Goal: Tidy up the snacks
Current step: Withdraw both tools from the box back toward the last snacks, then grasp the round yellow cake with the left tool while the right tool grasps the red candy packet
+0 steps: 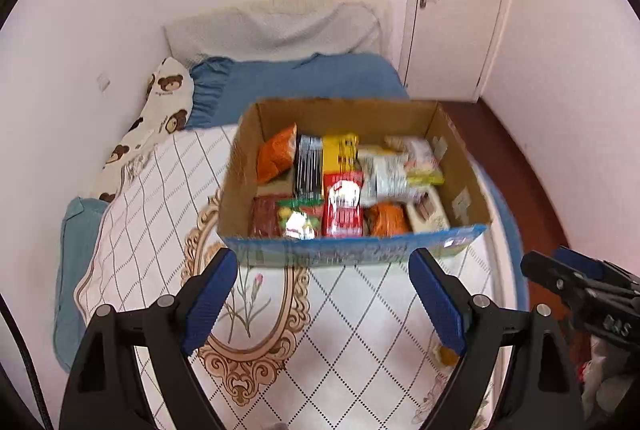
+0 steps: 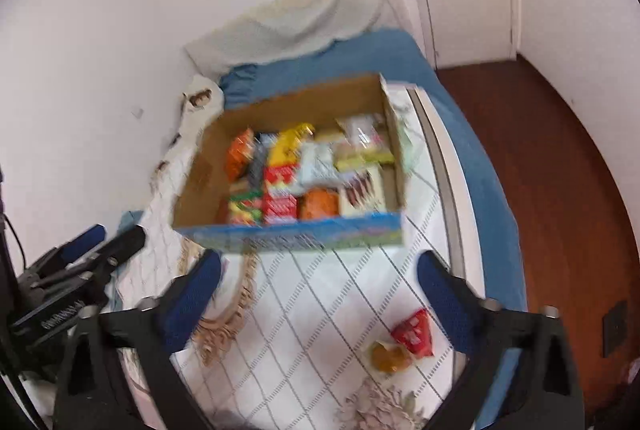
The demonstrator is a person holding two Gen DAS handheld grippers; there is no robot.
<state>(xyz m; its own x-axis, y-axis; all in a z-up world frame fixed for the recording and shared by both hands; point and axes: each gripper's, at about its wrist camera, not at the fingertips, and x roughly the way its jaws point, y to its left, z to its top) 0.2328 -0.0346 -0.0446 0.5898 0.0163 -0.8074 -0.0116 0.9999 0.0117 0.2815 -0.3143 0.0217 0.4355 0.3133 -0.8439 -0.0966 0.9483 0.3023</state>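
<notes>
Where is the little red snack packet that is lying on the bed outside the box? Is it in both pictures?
Left wrist view: the red packet is not clearly visible; only an orange snack peeks out behind the left gripper's right finger.
Right wrist view: the red packet lies on the quilt at lower right, beside the orange snack, between the right gripper's fingers.
Shared landmark: the cardboard box full of snacks.

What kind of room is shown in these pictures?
Most likely a bedroom: a bed with a white quilted cover, a blue frilled pillow and a bear-print pillow near a white door. An open cardboard snack box sits on the bed.
</notes>
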